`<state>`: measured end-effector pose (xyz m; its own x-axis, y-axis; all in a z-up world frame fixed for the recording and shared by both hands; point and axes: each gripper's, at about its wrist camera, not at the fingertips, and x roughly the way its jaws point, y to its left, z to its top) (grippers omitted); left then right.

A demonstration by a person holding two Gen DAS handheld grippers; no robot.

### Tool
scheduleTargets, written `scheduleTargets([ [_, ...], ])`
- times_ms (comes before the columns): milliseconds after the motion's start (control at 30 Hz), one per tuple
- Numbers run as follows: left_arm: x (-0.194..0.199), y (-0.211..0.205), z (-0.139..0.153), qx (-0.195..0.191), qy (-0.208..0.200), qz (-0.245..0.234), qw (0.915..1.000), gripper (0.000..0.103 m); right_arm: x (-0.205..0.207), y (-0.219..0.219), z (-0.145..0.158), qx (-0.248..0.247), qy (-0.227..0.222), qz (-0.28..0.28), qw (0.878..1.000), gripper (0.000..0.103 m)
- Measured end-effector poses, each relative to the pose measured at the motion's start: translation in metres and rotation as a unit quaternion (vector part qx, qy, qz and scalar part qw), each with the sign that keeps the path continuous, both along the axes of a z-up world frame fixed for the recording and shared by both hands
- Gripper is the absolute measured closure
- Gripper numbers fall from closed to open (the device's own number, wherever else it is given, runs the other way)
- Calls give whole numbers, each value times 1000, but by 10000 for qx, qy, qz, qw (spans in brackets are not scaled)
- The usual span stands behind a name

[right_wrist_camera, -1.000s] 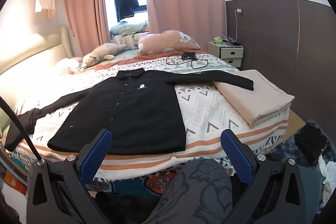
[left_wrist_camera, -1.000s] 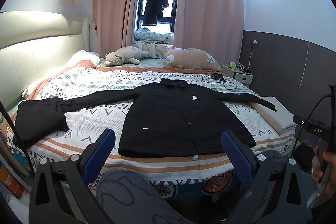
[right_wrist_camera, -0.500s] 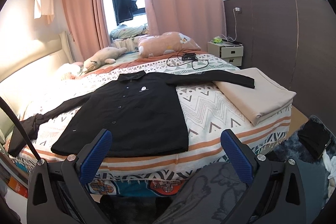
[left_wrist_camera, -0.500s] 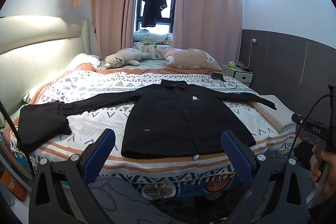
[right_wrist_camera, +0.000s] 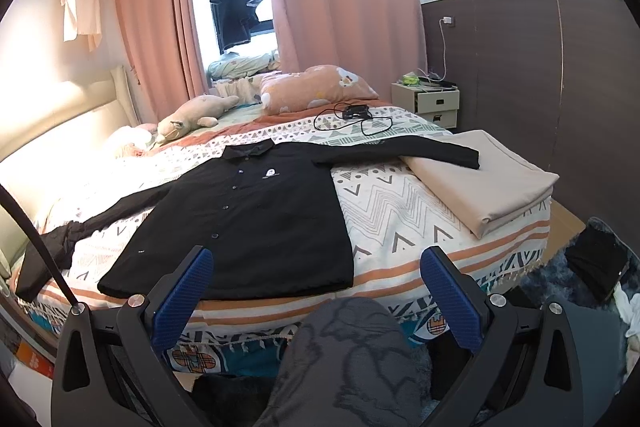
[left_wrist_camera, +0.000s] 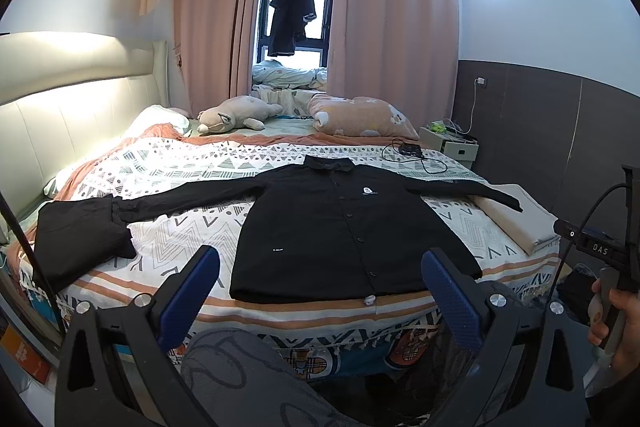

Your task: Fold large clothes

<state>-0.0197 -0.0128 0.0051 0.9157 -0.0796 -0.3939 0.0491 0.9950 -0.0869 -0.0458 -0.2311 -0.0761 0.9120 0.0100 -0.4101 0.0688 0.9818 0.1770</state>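
Note:
A black long-sleeved button shirt [left_wrist_camera: 344, 231] lies flat and face up on the patterned bed, collar away from me, both sleeves spread out; it also shows in the right wrist view [right_wrist_camera: 248, 215]. Its left sleeve ends by a dark folded garment [left_wrist_camera: 76, 239]. Its right cuff rests on a folded beige sheet [right_wrist_camera: 484, 179]. My left gripper [left_wrist_camera: 320, 299] is open and empty, held short of the shirt's hem. My right gripper [right_wrist_camera: 318, 297] is open and empty, short of the bed's near edge.
The patterned bedspread [left_wrist_camera: 192, 171] covers the bed. A plush toy [left_wrist_camera: 232, 113], a pink pillow [left_wrist_camera: 360, 115] and a black cable with adapter [right_wrist_camera: 356, 115] lie at the far side. A nightstand [right_wrist_camera: 430, 103] stands at the right. My knee [right_wrist_camera: 344, 351] is below the grippers.
Both views have lifted and drawn back slightly, so the bed's near edge sits higher in view. The shirt has not moved. Both grippers stay open.

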Motion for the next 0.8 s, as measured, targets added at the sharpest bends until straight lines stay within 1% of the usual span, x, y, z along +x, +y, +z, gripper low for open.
scheduleTargets([
  [400, -8, 5, 0, -58, -58, 29, 10000, 0, -3, -1, 1, -75, -40, 56, 9999, 0],
  [600, -6, 6, 2, -24, -60, 77, 9999, 0, -2, -6, 2, -35, -88, 26, 10000, 0],
  [800, -2, 8, 3, 24, -35, 114, 9999, 0, 5, -2, -2, -27, -53, 90, 9999, 0],
])
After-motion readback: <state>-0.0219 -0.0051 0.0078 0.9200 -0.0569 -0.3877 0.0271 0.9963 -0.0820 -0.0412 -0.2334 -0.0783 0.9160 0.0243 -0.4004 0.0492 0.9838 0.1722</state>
